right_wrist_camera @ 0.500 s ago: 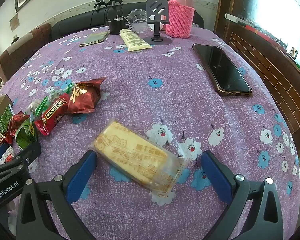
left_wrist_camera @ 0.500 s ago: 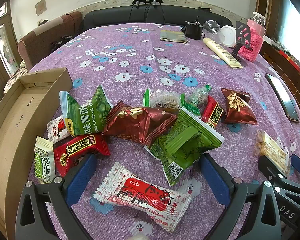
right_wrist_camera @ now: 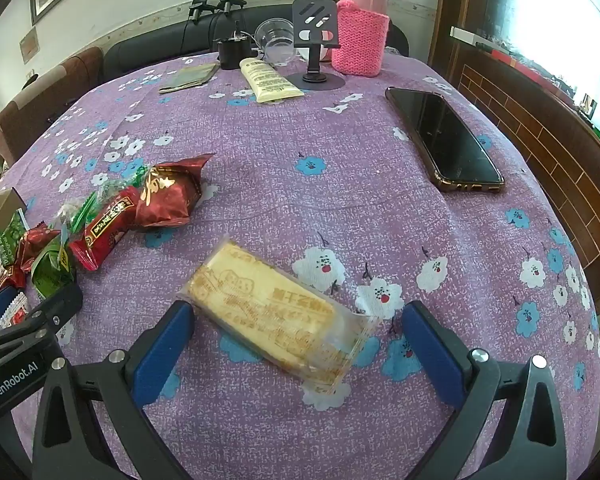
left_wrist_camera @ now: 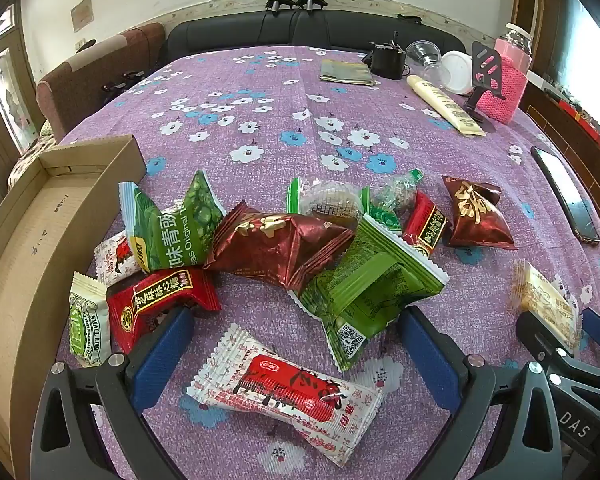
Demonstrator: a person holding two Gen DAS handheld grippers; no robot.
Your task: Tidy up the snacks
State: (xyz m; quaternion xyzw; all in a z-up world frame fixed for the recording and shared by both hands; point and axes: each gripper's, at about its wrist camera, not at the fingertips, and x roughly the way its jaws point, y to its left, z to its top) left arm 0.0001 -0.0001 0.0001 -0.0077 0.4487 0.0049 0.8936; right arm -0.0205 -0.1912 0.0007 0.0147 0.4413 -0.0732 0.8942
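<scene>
Between the spread blue pads of the left gripper (left_wrist_camera: 292, 350) lies a white-and-red snack packet (left_wrist_camera: 286, 394), flat on the purple floral tablecloth (left_wrist_camera: 260, 120). Its long axis runs from about ten o'clock to four o'clock in the left wrist view, slanted across the gap, and neither pad touches it. At nine o'clock from this gripper sits the cardboard box (left_wrist_camera: 32, 240), where the snacks presumably go. Heaped at twelve o'clock are the other snacks: a green packet (left_wrist_camera: 372, 280), a dark red pouch (left_wrist_camera: 280, 244) and a green pea bag (left_wrist_camera: 172, 228).

Jaws fully apart too, the right gripper (right_wrist_camera: 296, 338) hovers over a clear-wrapped biscuit pack (right_wrist_camera: 272, 312), which also runs ten to four o'clock. The left pad is just beside the pack's near corner; the right pad stands clear of it.

Each hand is nearest its own packet. I judge that either closure would catch its packet on the diagonal, so a small wrist turn would square the grip.
</scene>
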